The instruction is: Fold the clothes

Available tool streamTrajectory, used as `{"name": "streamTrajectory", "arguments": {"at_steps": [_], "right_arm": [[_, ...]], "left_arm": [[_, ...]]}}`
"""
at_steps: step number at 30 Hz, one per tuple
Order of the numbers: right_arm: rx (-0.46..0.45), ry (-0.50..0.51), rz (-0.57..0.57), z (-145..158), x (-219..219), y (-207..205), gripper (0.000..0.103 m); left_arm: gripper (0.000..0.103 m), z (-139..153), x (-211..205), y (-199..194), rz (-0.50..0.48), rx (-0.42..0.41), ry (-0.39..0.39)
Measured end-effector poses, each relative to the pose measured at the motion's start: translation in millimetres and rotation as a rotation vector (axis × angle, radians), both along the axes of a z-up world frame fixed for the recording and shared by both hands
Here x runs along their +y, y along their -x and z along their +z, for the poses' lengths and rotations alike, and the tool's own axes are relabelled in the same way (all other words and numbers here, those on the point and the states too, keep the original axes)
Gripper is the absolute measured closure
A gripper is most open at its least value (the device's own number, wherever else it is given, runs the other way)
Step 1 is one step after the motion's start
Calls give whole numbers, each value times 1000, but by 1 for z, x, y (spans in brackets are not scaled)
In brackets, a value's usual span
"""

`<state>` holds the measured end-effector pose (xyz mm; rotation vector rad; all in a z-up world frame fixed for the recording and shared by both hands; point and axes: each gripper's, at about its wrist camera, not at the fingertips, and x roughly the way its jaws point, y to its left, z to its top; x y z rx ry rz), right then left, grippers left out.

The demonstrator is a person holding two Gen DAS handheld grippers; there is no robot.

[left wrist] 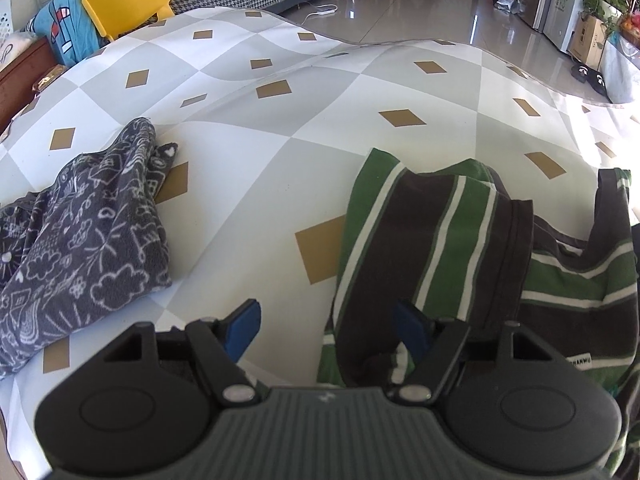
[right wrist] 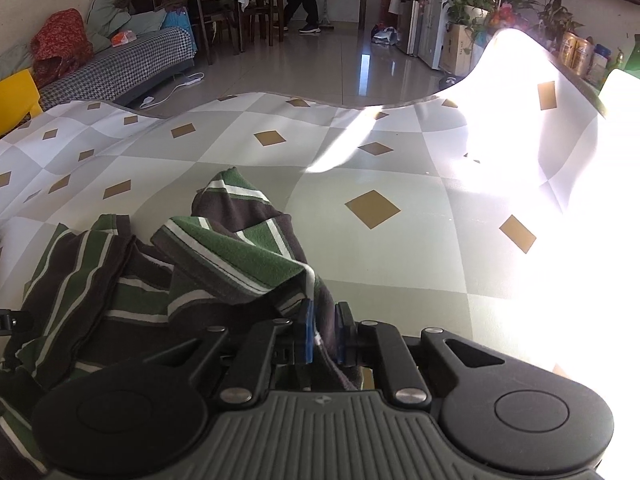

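A mat point(left wrist: 280, 152) patterned in grey and white diamonds with small tan lozenges covers the work surface, its far edge rippled above a glossy tiled floor point(left wrist: 420, 12). A green, brown and white striped garment point(left wrist: 440, 248) lies crumpled on it, well apart from a grey doodle-print fleece point(left wrist: 88, 240).

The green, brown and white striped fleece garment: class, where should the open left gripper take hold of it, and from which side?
Grip the near left edge of the striped fleece garment, coming down from above with the left gripper. That edge lies flat and free on the diamond-patterned cloth, already between the open fingers. The right gripper pinches the other side.
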<state>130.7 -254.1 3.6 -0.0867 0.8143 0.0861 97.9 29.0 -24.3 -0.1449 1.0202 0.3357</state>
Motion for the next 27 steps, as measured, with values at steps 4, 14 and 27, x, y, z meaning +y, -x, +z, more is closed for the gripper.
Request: {"name": "streamTrajectory", "arguments": {"at_steps": [4,14,27], "right_arm": [[19,-25,-41,1,-12,-3,92],[54,-101,46,0,-9,1,67],[14,-23,194,-12,18,-6,59]], "left_arm": [[32,2,-11,1,-48,-12,-13],[31,-2,-28,0,-100,8,-5],[27,-9,-33,1,-108,43,15]]}}
